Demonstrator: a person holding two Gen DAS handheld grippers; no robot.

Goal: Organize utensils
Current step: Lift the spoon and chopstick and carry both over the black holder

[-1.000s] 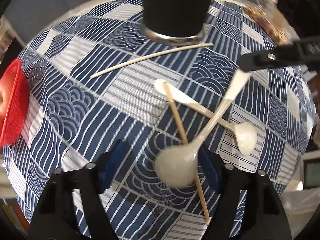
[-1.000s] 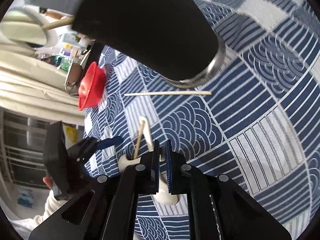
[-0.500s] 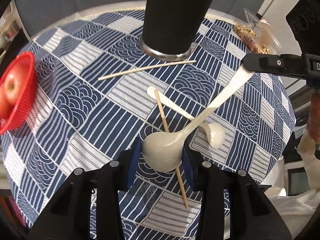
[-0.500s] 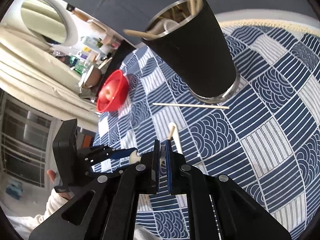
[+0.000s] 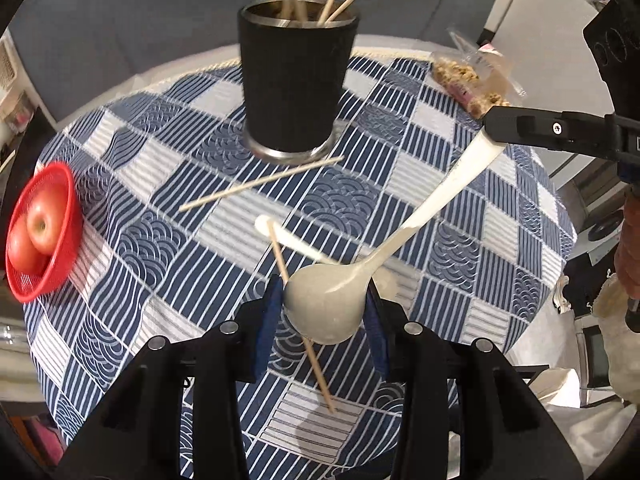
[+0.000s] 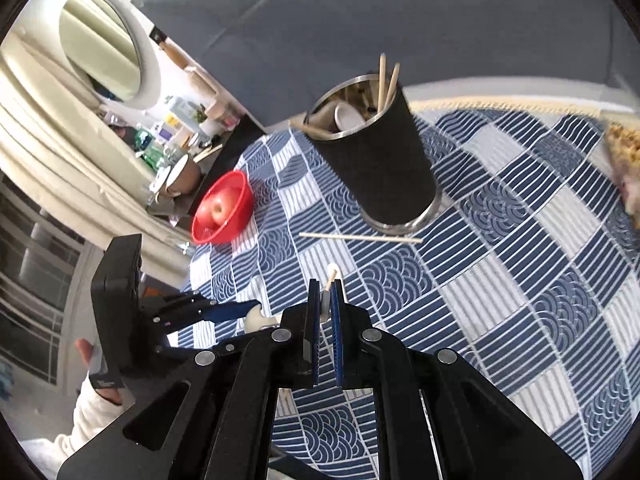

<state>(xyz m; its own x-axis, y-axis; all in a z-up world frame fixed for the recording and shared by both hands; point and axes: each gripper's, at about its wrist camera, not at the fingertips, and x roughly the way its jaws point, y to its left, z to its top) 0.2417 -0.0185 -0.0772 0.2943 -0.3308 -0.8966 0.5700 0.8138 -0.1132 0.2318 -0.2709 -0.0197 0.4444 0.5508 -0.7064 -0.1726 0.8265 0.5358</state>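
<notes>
Our left gripper (image 5: 324,308) has its blue pads closed on the bowl of a white spoon (image 5: 404,240), while our right gripper (image 6: 326,312) pinches that spoon's handle end between nearly shut fingers; together we hold it clear of the tablecloth (image 5: 168,248). At twelve o'clock from the spoon stands the black holder (image 5: 296,88), with several chopsticks and what looks like a spoon already in it. Left on the cloth: a second spoon (image 5: 292,242) with a chopstick (image 5: 300,316) across it beneath our hold, and another chopstick (image 5: 260,184) touching the holder's base. We judge the task partly done.
</notes>
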